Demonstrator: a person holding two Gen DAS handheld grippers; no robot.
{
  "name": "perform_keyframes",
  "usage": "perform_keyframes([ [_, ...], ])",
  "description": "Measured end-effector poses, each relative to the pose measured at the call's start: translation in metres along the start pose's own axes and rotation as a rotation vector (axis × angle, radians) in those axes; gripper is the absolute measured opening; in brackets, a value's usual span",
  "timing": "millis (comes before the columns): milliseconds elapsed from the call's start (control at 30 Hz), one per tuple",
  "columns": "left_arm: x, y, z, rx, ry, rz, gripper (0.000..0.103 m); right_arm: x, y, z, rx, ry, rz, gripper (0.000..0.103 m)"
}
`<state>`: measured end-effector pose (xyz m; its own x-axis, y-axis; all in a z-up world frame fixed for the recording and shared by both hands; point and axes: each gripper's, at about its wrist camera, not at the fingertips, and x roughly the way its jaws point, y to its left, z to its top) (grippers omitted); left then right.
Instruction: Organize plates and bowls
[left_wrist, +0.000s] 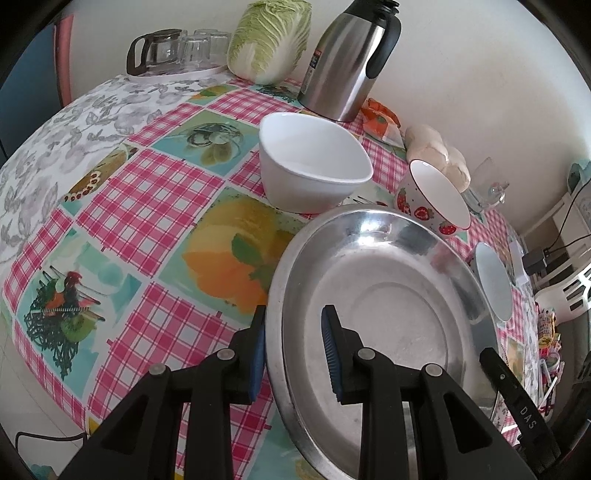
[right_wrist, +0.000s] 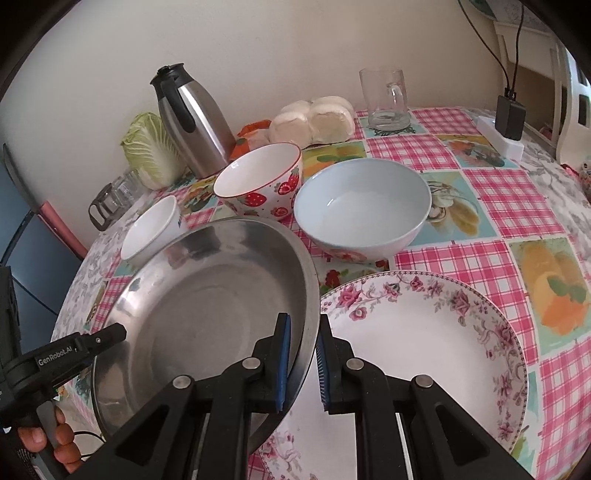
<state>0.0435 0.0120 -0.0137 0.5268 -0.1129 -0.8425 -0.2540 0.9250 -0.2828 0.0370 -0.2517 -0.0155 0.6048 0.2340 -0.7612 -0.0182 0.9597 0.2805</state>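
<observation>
Two hand-held grippers hold one big metal dish (left_wrist: 384, 306) by its rim, one on each side. The left hand-held gripper (left_wrist: 295, 354) has its jaws nearly closed on the dish's left rim, one blue pad outside and one inside. The right hand-held gripper (right_wrist: 303, 369) pinches the dish's right rim the same way. The dish sits at the near edge of the worktop (left_wrist: 155, 192), and in the right view its right side hangs over a flowered plate (right_wrist: 424, 350).

Only the left view shows a glass coffee pot (left_wrist: 155, 51) and some upturned glasses (left_wrist: 203, 48) on a white tray at the far left edge. Only the right view shows the flowered plate, a glass mug (right_wrist: 388, 99) at the far edge, a black plug (right_wrist: 509, 116) on a white block near the right corner, and a person's fingers (right_wrist: 48, 439) holding the left tool.

Both views show a cabbage (left_wrist: 269, 37), a steel jug (left_wrist: 347, 59), an orange packet (left_wrist: 380, 118) and a bag of white buns (left_wrist: 436, 147) along the far edge by the wall.

The worktop has a cloth with pink checks and fruit pictures. The wall (left_wrist: 461, 74) behind it is plain and pale.

There are three bowls: one white (left_wrist: 310, 162), one with strawberries (left_wrist: 436, 195), one pale blue (right_wrist: 362, 206). There is one metal dish and one plate.
</observation>
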Motion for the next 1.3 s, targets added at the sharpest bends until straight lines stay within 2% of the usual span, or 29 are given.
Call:
perform_keyframes([
  [333, 0.009, -0.006, 0.002, 0.029, -0.014, 0.007, 0.028, 0.005, -0.001, 0.0, 0.009, -0.017, -0.016, 0.014],
  [833, 0.011, -0.003, 0.008, 0.016, -0.037, 0.015, 0.028, 0.018, 0.006, 0.0, -0.016, -0.011, -0.023, 0.016],
  [1000, 0.012, -0.003, 0.008, 0.015, -0.024, 0.009, 0.033, 0.021, 0.005, 0.0, -0.006, 0.011, -0.012, 0.017],
  [1100, 0.012, -0.003, 0.008, 0.015, -0.025, 0.003, 0.045, 0.023, 0.004, -0.002, -0.004, 0.02, -0.02, 0.017],
  [1133, 0.011, -0.003, 0.009, 0.013, -0.025, 0.001, 0.045, 0.023, 0.003, -0.002, 0.002, 0.023, -0.023, 0.017],
  [1233, 0.01, -0.003, 0.009, 0.015, -0.024, 0.008, 0.045, 0.022, -0.001, -0.001, 0.021, 0.028, -0.02, 0.029],
  [1300, 0.009, -0.002, 0.01, 0.008, -0.019, 0.009, 0.05, 0.019, -0.002, 0.0, 0.021, 0.022, -0.022, 0.031],
])
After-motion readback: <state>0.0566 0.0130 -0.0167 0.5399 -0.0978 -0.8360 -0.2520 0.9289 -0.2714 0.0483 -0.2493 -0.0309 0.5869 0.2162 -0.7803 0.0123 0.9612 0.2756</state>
